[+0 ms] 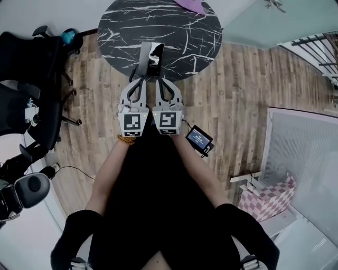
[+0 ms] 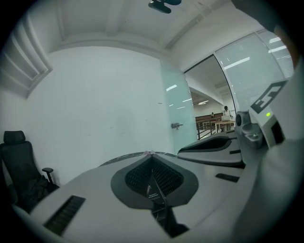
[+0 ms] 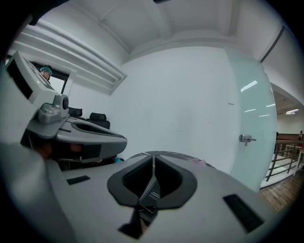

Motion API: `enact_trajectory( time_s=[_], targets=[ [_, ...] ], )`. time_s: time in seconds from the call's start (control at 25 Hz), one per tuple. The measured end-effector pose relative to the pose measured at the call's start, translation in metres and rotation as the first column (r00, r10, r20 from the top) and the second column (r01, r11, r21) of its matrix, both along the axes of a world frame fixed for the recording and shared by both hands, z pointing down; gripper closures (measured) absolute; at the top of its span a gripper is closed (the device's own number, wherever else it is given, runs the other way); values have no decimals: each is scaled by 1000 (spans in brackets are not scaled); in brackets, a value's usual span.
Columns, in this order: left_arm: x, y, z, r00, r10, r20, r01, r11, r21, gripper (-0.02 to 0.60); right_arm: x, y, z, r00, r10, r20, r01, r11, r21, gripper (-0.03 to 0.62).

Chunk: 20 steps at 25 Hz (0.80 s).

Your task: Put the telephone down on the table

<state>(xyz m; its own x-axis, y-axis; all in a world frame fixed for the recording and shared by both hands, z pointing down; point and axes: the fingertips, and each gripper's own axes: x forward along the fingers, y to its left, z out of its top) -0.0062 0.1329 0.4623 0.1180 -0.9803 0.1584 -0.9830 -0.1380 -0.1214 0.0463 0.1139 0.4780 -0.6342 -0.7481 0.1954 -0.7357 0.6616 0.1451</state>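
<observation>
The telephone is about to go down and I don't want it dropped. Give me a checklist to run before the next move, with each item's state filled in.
1. Left gripper gripping the telephone: ok, its jaws are shut on the thin dark body.
2. Right gripper gripping the telephone: ok, its jaws are shut on it too.
3. Telephone over the table: ok, the head view shows it above the near part of the round marble top.
4. Landing spot free: ok, the marble around it is bare and the pink thing lies at the far edge.
5. Telephone already resting on the top: cannot tell.
</observation>
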Motion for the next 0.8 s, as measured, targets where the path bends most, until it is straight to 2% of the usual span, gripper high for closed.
enact_trajectory(
  time_s=[0.52,0.8],
  targets=[
    [3,2,13,1000,-4,25,4,1000,-19,568,6,-4,13,1000,-6,-16,5,999,-38,563],
    [-8,-2,16,998,-16,53,18,999,-40,568,-4,-12,20,1000,-29,4,29,997,-75,562]
  ],
)
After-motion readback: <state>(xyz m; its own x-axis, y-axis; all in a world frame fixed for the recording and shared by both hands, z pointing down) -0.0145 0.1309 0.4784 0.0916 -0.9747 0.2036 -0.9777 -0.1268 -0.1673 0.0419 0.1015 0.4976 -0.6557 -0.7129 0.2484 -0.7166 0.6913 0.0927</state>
